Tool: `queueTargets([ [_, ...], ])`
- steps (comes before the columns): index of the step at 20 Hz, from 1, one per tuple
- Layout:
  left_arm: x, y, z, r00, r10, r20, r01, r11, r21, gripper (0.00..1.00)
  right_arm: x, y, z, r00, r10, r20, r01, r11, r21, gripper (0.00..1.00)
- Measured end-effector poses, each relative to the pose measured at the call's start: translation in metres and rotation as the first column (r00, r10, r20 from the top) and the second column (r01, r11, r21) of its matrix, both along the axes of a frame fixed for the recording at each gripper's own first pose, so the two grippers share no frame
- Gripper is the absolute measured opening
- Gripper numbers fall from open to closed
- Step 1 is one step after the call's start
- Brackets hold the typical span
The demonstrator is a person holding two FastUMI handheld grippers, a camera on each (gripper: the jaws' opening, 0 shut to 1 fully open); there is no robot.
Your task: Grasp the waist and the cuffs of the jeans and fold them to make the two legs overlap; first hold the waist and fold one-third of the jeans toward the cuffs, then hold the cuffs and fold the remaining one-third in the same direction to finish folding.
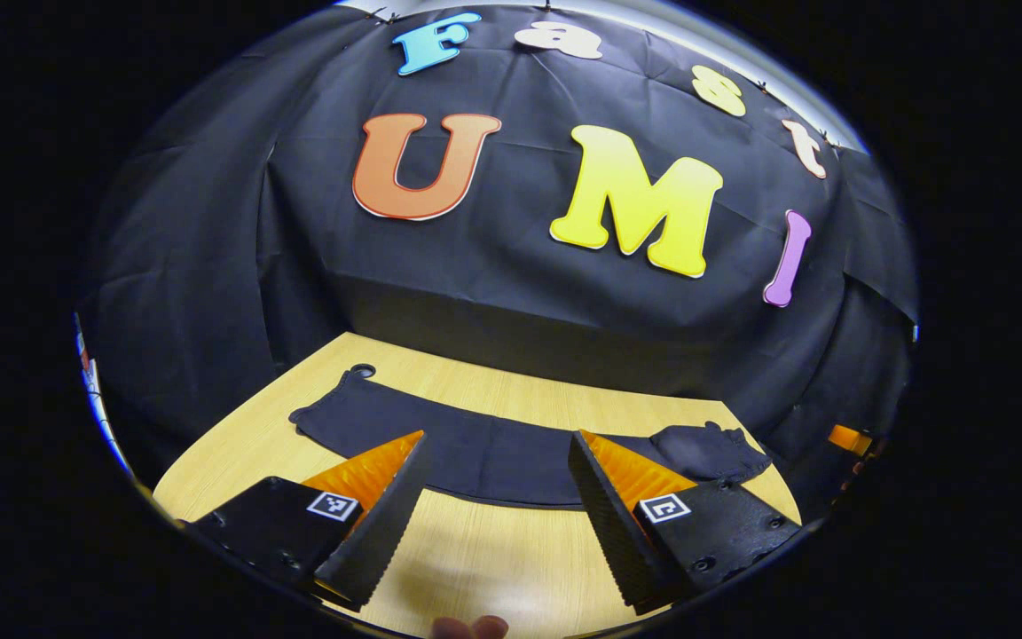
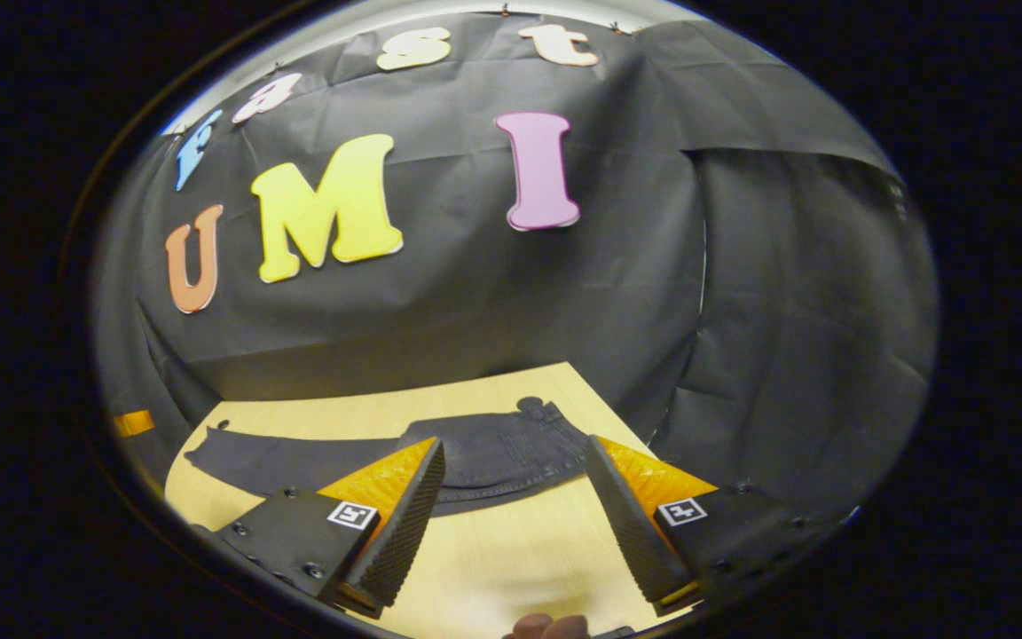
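Dark jeans [image 1: 493, 453] being seen laid flat, stretched lengthwise across wooden table [image 1: 475, 550]. Left gripper [image 1: 498, 510] being held above table near jeans' front edge, fingers wide apart, nothing gripped. Right gripper [image 2: 515, 515] being held likewise before waist end, spread wide, nothing gripped.

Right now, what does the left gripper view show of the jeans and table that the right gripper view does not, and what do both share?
Left gripper view alone: the cuff end of the jeans, a round grommet hole in the table behind it, and the waist bunched up at the right.

Right gripper view alone: the waist close up, with the waistband and pocket seams, near the table's far right corner.

Both share: dark jeans lying lengthwise across a light wooden table, each claw, left and right, open above the near edge and holding nothing.
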State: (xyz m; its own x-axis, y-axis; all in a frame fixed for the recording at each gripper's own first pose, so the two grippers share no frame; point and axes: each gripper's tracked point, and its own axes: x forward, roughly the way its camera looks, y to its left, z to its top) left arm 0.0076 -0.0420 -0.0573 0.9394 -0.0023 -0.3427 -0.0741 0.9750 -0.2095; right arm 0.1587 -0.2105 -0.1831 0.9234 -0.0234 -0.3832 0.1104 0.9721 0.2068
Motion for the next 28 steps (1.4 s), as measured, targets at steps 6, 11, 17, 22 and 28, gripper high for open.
queueTargets([
  [6, 0.002, -0.019, 0.006, 0.999, -0.022, -0.037, 0.024, 0.997, 0.068, 0.99, 0.060, -0.032, -0.104, 0.981, -0.093, -0.168, 0.128, 0.970, 0.209, 0.99],
  [11, -0.002, -0.022, -0.012, 0.993, 0.002, -0.116, 0.007, 0.997, 0.077, 0.99, 0.124, -0.050, -0.161, 0.948, -0.195, -0.252, 0.280, 0.889, 0.362, 0.99],
  [17, -0.009, -0.005, -0.028, 0.982, 0.069, -0.178, -0.055, 0.995, 0.079, 0.99, 0.158, -0.057, -0.193, 0.915, -0.263, -0.305, 0.370, 0.850, 0.376, 0.99],
  [22, -0.013, 0.000, -0.041, 0.970, 0.095, -0.223, -0.083, 0.994, 0.064, 0.99, 0.175, -0.052, -0.204, 0.931, -0.252, -0.262, 0.320, 0.911, 0.259, 0.99],
  [28, -0.021, 0.007, -0.044, 0.966, 0.108, -0.233, -0.100, 0.994, 0.049, 0.99, 0.182, -0.038, -0.191, 0.946, -0.210, -0.246, 0.263, 0.943, 0.205, 0.51],
])
